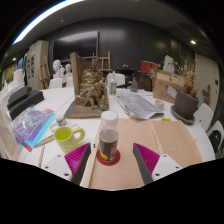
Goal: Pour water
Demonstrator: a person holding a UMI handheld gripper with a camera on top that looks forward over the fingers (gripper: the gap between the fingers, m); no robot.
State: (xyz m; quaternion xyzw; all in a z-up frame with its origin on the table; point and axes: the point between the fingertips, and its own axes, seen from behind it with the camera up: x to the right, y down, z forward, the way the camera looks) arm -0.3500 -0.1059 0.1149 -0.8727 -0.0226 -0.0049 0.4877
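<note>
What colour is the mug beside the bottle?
Yellow-green. The mug shows in the gripper view, next to the bottle standing between the open fingers.

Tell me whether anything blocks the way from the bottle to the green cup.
Nothing visible does. The bottle stands between the open gripper fingers, and the green cup sits just beside it on the table, with only bare tabletop between them.

Bottle (109, 136) on table (170, 140) between tongs (112, 160), mug (68, 138) left.
</note>
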